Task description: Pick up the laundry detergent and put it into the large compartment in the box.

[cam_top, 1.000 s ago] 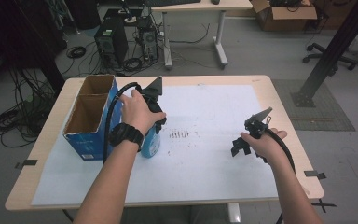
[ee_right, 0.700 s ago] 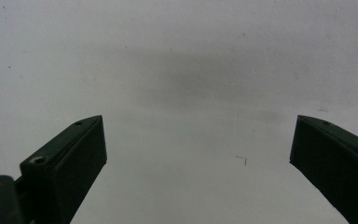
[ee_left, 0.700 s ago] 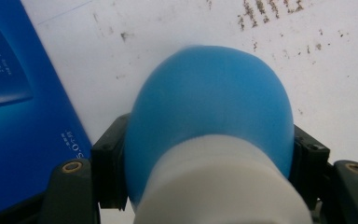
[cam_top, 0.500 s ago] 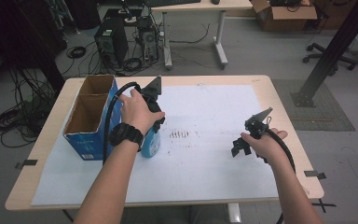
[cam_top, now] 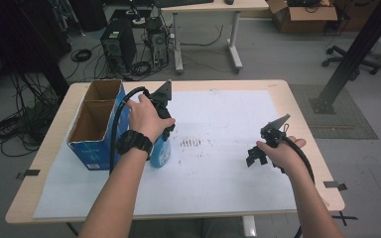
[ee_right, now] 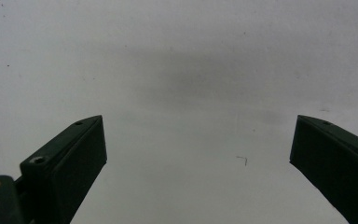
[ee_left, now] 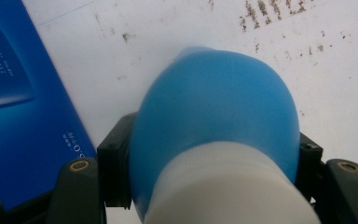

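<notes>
A blue bottle [cam_top: 161, 151] with a white neck [ee_left: 228, 186] stands on the white paper beside the blue cardboard box [cam_top: 93, 124]. My left gripper [cam_top: 164, 130] comes down on it from above. Its jaws have just been closing and now press both sides of the bottle's blue shoulder [ee_left: 214, 107]. In the left gripper view, the left gripper [ee_left: 212, 168] has the bottle squeezed between its pads. My right gripper [cam_top: 254, 154] rests low over the paper at the right, pointing down. In its own view the right gripper [ee_right: 198, 154] stands open with bare paper between the jaws.
The open-topped box has two compartments and sits at the table's left; its blue side [ee_left: 23, 116] is close to the bottle. Dark smudges [cam_top: 191, 143] mark the white paper sheet [cam_top: 228, 114] near the middle. Beyond the table are computers, cables and another desk.
</notes>
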`<state>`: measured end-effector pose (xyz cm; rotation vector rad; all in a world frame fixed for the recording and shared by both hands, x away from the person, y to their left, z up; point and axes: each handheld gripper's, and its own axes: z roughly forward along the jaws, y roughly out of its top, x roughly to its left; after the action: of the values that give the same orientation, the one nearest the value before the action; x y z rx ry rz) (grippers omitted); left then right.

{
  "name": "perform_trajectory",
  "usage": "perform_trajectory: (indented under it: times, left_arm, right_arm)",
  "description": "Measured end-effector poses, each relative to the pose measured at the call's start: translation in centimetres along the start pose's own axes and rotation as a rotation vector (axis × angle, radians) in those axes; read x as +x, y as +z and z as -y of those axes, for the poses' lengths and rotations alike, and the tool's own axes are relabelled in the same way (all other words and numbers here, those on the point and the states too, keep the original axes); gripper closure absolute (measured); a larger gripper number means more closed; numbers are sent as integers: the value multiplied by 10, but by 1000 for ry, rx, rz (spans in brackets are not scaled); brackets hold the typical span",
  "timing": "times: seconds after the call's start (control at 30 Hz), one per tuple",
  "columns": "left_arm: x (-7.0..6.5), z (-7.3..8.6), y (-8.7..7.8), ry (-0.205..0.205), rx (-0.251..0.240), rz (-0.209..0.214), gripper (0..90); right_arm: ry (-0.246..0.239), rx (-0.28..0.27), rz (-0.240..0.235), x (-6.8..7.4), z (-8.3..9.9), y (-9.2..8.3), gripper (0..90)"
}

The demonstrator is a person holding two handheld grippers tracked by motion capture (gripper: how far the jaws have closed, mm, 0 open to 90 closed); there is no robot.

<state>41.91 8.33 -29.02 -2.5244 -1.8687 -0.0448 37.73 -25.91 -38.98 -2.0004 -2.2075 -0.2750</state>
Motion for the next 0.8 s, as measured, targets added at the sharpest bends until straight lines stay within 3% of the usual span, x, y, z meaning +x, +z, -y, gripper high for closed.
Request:
perform_trajectory:
  times: [0.8]
  left_arm:
    - [1,1,-8,14,11,12,368]
  right_arm:
    - [-3,0,-1,1,1,-3,39]
